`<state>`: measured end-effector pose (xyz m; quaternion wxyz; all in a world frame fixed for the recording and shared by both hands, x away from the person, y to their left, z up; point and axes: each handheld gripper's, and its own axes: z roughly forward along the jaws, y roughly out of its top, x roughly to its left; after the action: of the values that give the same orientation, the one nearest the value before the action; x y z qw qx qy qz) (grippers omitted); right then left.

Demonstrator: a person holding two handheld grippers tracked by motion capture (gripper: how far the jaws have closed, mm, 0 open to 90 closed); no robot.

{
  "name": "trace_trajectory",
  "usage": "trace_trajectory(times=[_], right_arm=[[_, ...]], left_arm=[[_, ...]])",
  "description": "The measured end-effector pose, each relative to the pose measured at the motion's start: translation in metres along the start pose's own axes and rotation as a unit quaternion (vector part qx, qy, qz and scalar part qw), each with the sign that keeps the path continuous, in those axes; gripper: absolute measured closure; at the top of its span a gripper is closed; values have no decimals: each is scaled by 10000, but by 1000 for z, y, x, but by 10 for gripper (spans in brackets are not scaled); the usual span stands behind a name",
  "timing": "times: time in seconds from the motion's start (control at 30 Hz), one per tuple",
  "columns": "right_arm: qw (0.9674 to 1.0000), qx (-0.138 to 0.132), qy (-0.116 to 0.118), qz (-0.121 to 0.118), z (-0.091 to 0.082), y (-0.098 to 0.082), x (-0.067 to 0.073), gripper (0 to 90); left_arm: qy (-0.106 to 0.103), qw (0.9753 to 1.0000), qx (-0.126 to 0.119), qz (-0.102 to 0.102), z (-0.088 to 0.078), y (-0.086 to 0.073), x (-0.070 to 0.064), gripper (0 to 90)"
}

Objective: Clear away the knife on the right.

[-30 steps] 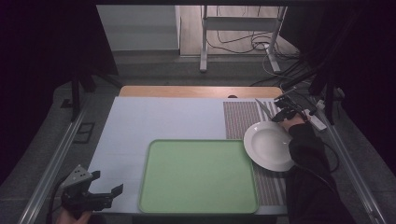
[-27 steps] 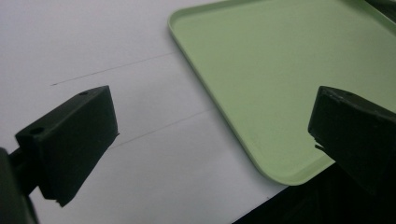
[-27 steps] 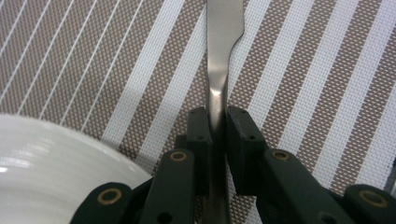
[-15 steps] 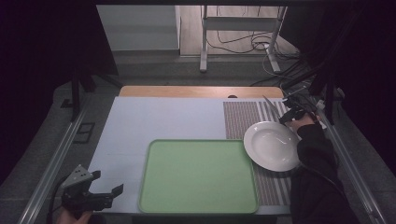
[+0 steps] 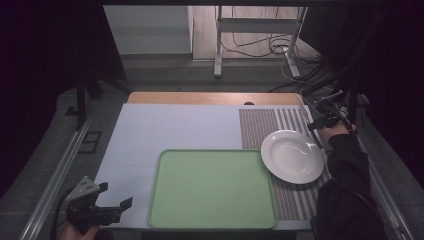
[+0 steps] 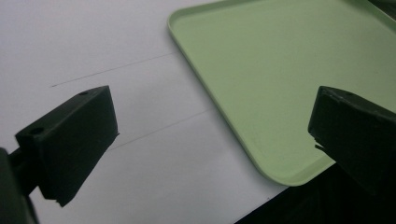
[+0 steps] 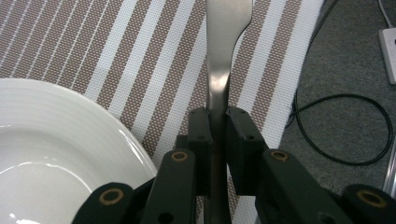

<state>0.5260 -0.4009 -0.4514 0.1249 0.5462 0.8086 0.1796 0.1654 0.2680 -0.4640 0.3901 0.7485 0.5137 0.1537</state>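
My right gripper point(image 7: 217, 116) is shut on the handle of a steel piece of cutlery point(image 7: 219, 70), whose wide end runs out of the top of the right gripper view. It hangs above the striped placemat point(image 7: 140, 56), just right of the white plate point(image 7: 56, 154). In the high view the right gripper point(image 5: 325, 117) sits at the table's right edge, beyond the plate point(image 5: 292, 156). My left gripper point(image 5: 116, 195) stands open near the front left corner, left of the green tray point(image 5: 210, 187). Nothing lies between its jaws point(image 6: 215, 135) but white tabletop and the tray's corner point(image 6: 280, 70).
The brown-and-white placemat point(image 5: 260, 125) covers the right strip of the white table point(image 5: 175, 125). The plate overlaps the tray's right rim. Cables point(image 7: 341, 130) lie on the grey floor to the right. A metal stand point(image 5: 250, 30) is behind the table.
My right gripper has moved rightward and upward with the cutlery, from over the placemat's far end toward the table's right edge. The left gripper has stayed put.
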Motion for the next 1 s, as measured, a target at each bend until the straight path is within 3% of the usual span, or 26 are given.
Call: trace_trajectory(times=[0.2,0.4,1.0], right_arm=[[9998,-122,118,78,-18,-4,-2,812],[9994,-257,212,-18,-34,-6,8,812],[9960,-150,667,-581,-39,-12,73,812]], left_arm=[[3,10000,9,-5,0,0,0,10],[5,10000,10,-1,0,0,0,11],[5,10000,5,1,0,0,0,11]])
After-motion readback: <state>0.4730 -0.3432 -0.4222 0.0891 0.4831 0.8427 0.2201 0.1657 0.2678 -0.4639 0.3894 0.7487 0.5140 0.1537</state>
